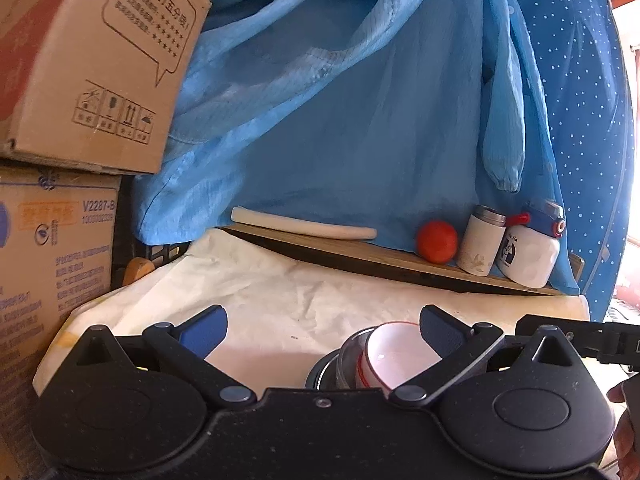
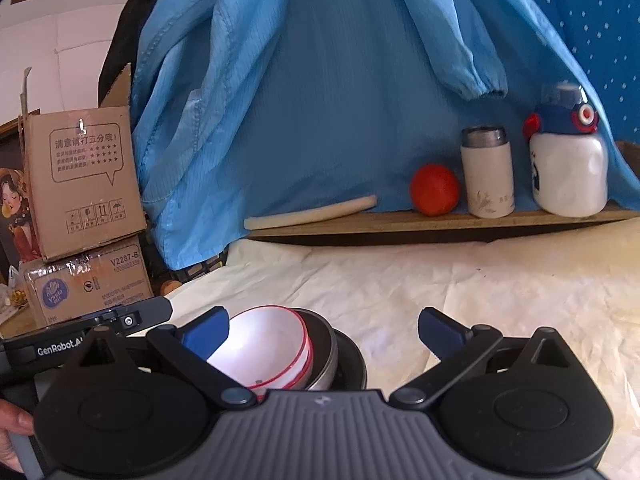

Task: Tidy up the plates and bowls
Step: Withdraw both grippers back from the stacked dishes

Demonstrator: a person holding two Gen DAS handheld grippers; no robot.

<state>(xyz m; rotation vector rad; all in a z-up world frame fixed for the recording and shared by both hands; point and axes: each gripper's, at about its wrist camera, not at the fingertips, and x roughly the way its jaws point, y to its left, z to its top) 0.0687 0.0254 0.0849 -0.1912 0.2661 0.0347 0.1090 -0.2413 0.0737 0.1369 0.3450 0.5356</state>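
Observation:
A white bowl with a red rim (image 1: pixel 394 354) sits nested in a metal bowl (image 1: pixel 347 354), and both rest on a dark plate (image 1: pixel 320 372) on the cream cloth. In the right wrist view the same stack shows the white bowl (image 2: pixel 268 344), the metal bowl (image 2: pixel 322 356) and the dark plate (image 2: pixel 354 354). My left gripper (image 1: pixel 322 330) is open, its right finger (image 1: pixel 440 330) in front of the white bowl's rim. My right gripper (image 2: pixel 323 330) is open too, with its left finger (image 2: pixel 208 330) in front of the bowl. Nothing is between either pair of jaws.
A wooden shelf (image 2: pixel 400 220) at the back carries a pale roll (image 2: pixel 312 212), an orange fruit (image 2: pixel 434 190), a white flask (image 2: pixel 487 172) and a white bottle with a blue cap (image 2: pixel 568 160). Blue cloth (image 2: pixel 320 80) hangs behind. Cardboard boxes (image 1: pixel 80 60) stand stacked at the left.

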